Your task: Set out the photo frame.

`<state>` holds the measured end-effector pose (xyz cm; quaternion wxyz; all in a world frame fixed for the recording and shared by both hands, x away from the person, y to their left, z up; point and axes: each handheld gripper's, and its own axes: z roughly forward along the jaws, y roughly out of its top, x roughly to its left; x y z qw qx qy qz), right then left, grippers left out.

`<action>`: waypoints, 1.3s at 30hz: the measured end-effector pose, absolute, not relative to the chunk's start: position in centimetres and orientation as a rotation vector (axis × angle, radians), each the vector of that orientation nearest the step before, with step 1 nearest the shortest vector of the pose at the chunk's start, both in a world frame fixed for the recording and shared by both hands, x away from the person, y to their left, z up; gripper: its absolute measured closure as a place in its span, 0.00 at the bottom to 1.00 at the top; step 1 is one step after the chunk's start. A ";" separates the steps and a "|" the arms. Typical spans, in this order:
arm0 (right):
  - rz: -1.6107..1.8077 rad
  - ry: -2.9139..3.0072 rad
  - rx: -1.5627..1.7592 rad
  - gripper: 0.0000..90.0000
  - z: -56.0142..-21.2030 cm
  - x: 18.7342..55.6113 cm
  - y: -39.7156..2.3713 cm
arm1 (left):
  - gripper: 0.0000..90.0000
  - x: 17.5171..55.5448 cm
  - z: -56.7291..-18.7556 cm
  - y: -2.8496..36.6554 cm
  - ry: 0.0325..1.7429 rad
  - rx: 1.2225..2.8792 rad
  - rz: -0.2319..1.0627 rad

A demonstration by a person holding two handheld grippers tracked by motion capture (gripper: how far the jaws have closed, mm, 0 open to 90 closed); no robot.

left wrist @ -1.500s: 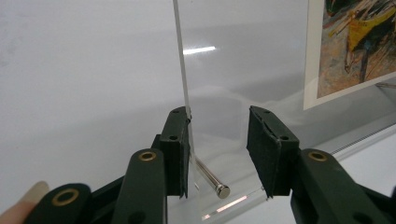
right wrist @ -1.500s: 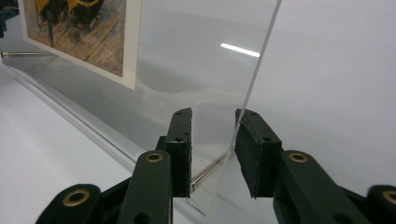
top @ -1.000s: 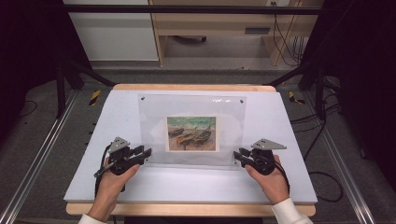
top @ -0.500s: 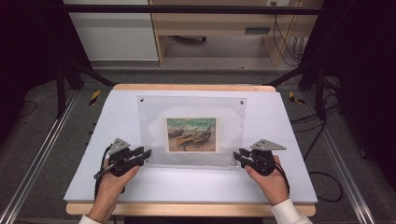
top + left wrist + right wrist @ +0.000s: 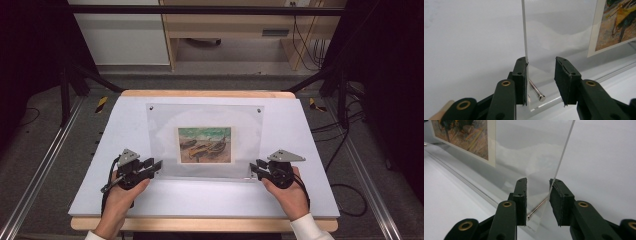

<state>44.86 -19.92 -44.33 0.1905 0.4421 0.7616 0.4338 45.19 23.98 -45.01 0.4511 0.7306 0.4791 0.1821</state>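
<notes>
A clear acrylic frame [image 5: 205, 117] with a small painting of boats [image 5: 205, 145] stands up from the white table on its near edge. My left gripper [image 5: 159, 165] is at its lower left corner and my right gripper [image 5: 254, 167] at its lower right corner. In the left gripper view the pane [image 5: 549, 37] lies against one pad; a metal pin [image 5: 536, 91] sticks out, short of the other pad, so the left gripper [image 5: 540, 75] is open. In the right gripper view the pane [image 5: 529, 152] touches one pad and the pin [image 5: 537, 207] the other, so the right gripper [image 5: 537, 195] is shut.
The white table top [image 5: 200, 200] has a wooden front edge [image 5: 200, 224]. Metal rails [image 5: 40, 170] run along both sides. Cables [image 5: 345, 195] lie on the floor at the right, and a wooden bench [image 5: 235, 30] stands behind the table.
</notes>
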 end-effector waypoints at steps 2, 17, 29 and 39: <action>1.217 2.142 1.247 0.75 -44.3 44.8 -19.9 | 0.69 45.1 -45.0 24.0 1.185 1.810 0.450; 1.194 2.154 1.238 0.75 -44.6 44.1 -19.8 | 0.69 44.3 -45.4 23.9 1.182 1.830 0.453; 1.168 2.162 1.236 0.74 -44.9 44.2 -19.7 | 0.67 43.9 -45.7 23.5 1.167 1.868 0.462; 1.176 2.160 1.247 0.74 -45.0 44.2 -19.7 | 0.67 43.9 -45.7 23.5 1.165 1.865 0.463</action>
